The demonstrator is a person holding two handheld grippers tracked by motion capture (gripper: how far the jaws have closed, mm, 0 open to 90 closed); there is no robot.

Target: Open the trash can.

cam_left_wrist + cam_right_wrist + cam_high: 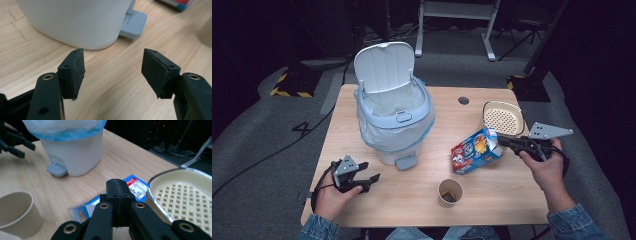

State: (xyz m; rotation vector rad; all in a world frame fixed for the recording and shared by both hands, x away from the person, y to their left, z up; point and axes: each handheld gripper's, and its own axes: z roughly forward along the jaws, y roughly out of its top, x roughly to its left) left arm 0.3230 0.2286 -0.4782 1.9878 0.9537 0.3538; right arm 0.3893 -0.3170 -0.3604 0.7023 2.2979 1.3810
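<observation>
A: Where is the box (475, 150) now?

B: It is at the right part of the tabletop (507, 192), tilted. One end is lifted toward the right gripper (502, 141), the other end is low, near the cup (450, 192). In the high view the gripper tips meet the upper corner of the box.

A: Does the right gripper grip it?

B: Its jaws are pressed together, with a thin edge of the box between them, as it looks in the right gripper view. So it grips the box (110, 200).

A: And the left gripper (368, 180)?

B: It is wide apart and holds nothing. It is low over the wood, just in front of the bin (394, 117), near the pedal (132, 23).

A: What else is there?

B: A cream strainer (503, 118) behind the right hand (546, 166). The bin lid stands up, and the bag inside is white.
</observation>
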